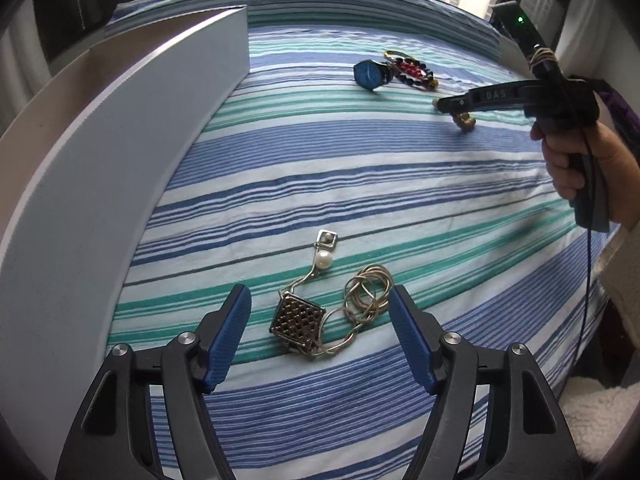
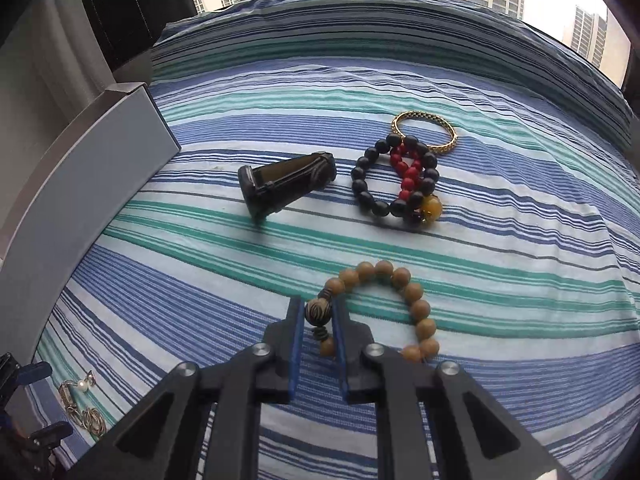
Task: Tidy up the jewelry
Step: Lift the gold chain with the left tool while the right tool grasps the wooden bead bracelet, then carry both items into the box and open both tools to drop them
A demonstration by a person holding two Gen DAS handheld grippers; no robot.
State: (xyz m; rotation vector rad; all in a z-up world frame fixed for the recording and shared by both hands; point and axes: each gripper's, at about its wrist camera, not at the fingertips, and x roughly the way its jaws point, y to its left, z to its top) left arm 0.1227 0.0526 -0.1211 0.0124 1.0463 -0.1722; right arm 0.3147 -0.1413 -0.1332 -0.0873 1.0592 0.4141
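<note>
A silver chain necklace [image 1: 298,322] with a lattice pendant and a pearl lies on the striped bedspread. My left gripper [image 1: 320,312] stands open over it, one blue pad on each side and neither touching it. In the right wrist view, my right gripper [image 2: 318,308] is shut on the tan wooden bead bracelet [image 2: 416,304], its pads pinching the large striped bead. The rest of the bracelet rests on the cloth. From the left wrist view the right gripper [image 1: 444,105] is at the far right, held by a hand, with the beads [image 1: 464,122] at its tip.
An open grey-white box [image 1: 120,128] runs along the left side of the bed. A blue-faced watch [image 1: 370,74], black and red bead bracelets [image 2: 394,178] and a gold bangle [image 2: 426,132] lie at the back. A window is beyond the bed's far edge.
</note>
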